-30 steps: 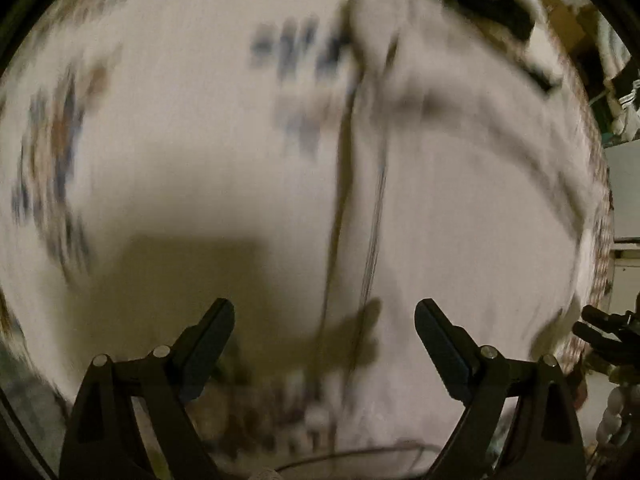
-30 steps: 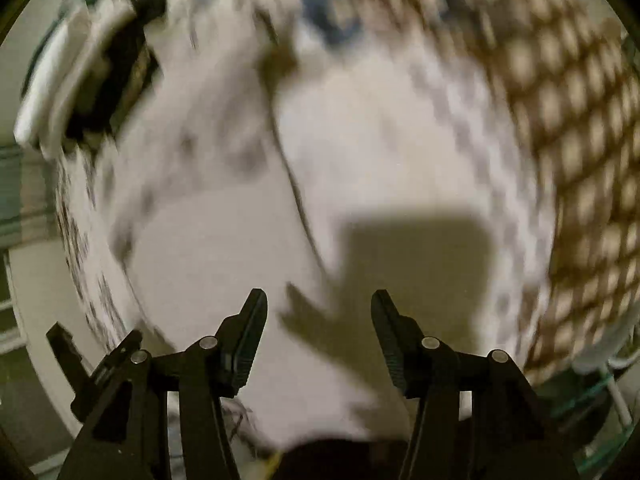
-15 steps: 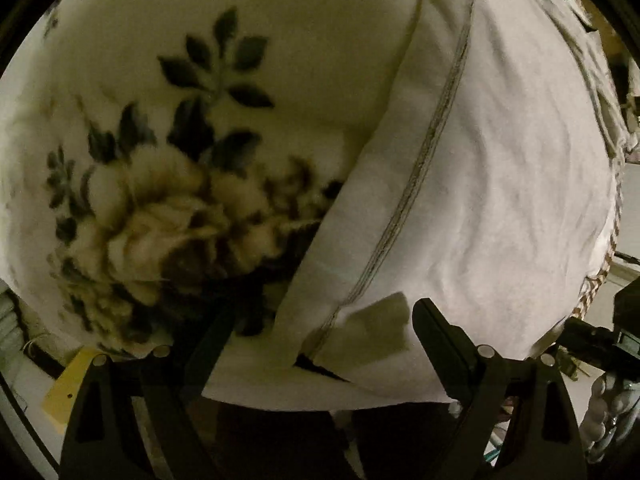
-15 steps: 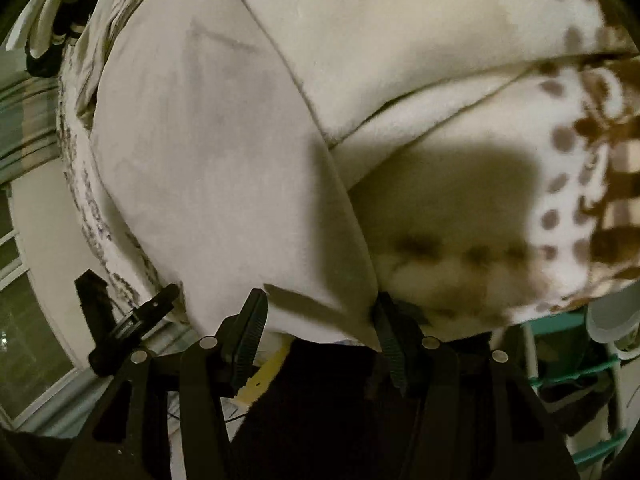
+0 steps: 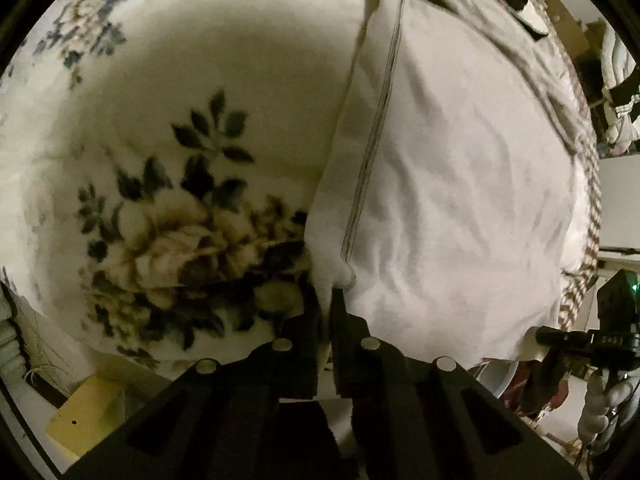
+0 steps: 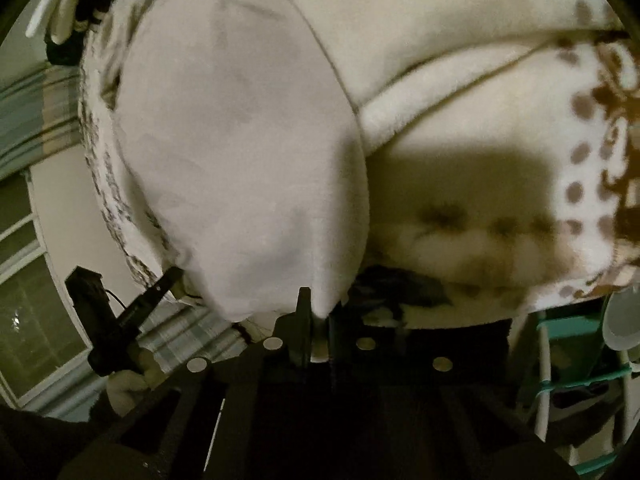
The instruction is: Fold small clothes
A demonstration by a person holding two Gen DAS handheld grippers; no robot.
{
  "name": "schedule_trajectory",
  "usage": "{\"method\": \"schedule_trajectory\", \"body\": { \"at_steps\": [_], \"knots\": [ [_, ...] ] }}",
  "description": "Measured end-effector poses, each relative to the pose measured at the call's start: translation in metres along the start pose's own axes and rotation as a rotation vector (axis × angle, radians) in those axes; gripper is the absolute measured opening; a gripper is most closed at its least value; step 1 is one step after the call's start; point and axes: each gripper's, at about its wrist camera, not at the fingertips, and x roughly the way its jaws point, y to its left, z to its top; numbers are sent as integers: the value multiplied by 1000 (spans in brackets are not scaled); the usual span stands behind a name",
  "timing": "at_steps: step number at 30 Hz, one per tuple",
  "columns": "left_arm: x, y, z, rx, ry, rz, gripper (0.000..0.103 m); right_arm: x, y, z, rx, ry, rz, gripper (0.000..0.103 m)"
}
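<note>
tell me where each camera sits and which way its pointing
Left wrist: rides on the left gripper, looking forward along its fingers at a white garment lying on a floral blanket; the fingers are shut on the garment's near corner.
Right wrist: rides on the right gripper, facing the same garment beside a spotted blanket; its fingers pinch another near corner.
Shared: both see the white garment, and each shows the other gripper at its edge.
</note>
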Motion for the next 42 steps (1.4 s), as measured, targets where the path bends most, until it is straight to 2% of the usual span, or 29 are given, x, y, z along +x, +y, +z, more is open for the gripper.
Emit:
{"method": "schedule_trajectory", "body": {
  "at_steps": [6,11,15,18,19,21,23,24,25,27,28,29,32,33,34,35,37,40,42],
  "knots": [
    [-42,8,15,-60,-71,-60,2,-49,9,1,9,-81,60,7],
    [-75,7,52,-117,-155,-146,2,-98,19,14,12,-159,133,6],
    [-87,-14,114,-161,-240,-218,2,-125,39,41,-2,-207,180,6],
    [-85,-30,162,-182,-299,-268,2,-143,53,79,-5,-261,205,6],
    [-79,-36,181,-177,-309,-267,3,-148,59,92,-8,-281,197,7],
    [-57,-39,214,-196,-281,-267,5,-149,59,121,16,-307,160,7],
    [-32,-38,235,-194,-221,-229,5,-144,59,141,35,-322,85,10],
    [-26,-39,238,-190,-194,-199,5,-144,62,146,13,-325,28,17],
    [-23,-38,238,-178,-181,-189,5,-144,68,146,-9,-331,-10,31],
    [-28,-38,228,-117,-197,-157,12,-150,80,137,-106,-364,-96,49],
    [-29,-39,223,-85,-199,-139,22,-149,85,132,-144,-369,-123,55],
    [-31,-41,217,-44,-201,-121,29,-149,93,126,-205,-371,-172,56],
    [-26,-53,203,95,-184,-36,34,-138,118,114,-391,-394,-355,56],
    [-22,-57,199,137,-172,-4,34,-129,128,110,-494,-399,-485,56],
    [-17,-62,196,183,-158,37,34,-122,135,108,-559,-402,-565,56],
    [-12,-67,193,226,-142,68,34,-110,140,102,-664,-404,-684,56],
    [-2,-76,188,299,-123,116,34,-92,143,93,-805,-402,-841,56],
    [12,-85,188,369,-105,174,34,-72,145,89,-940,-403,-967,56],
    [23,-89,195,370,-86,189,34,-62,145,92,-969,-400,-1003,56]
  ]
}}
